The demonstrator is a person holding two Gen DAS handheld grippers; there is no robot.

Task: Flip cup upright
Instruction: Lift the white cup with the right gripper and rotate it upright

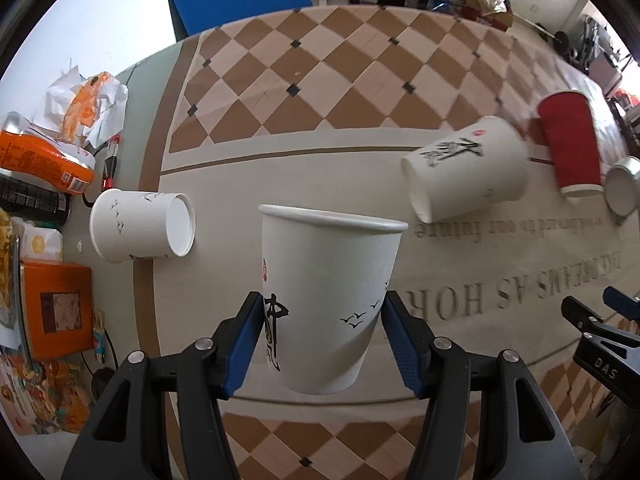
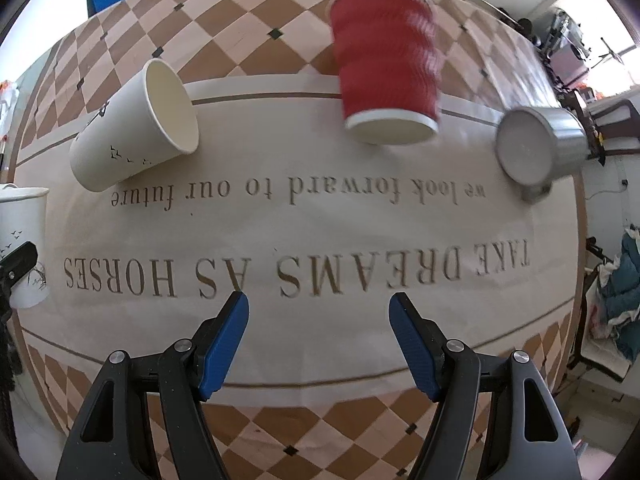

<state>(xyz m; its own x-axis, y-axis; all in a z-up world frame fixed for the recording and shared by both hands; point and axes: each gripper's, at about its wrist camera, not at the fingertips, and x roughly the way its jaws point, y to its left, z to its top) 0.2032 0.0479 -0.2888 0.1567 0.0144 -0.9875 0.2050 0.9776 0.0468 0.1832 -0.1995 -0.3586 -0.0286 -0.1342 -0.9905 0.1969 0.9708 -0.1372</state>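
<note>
My left gripper (image 1: 322,320) is shut on a white paper cup (image 1: 326,292) with black calligraphy, holding it upright with its rim on top; the cup also shows at the left edge of the right wrist view (image 2: 22,240). My right gripper (image 2: 319,320) is open and empty above the tablecloth. A second white paper cup (image 1: 466,170) (image 2: 134,128) lies on its side. A red ribbed cup (image 1: 570,146) (image 2: 386,60) lies on its side, mouth toward me. A third white cup (image 1: 140,226) lies on its side at the left.
A small metal cup (image 2: 536,146) (image 1: 622,190) lies on its side at the right. Snack packets (image 1: 44,164), an orange box (image 1: 56,306) and crumpled wrappers (image 1: 86,106) crowd the table's left edge. The printed tablecloth (image 2: 320,232) covers the round table.
</note>
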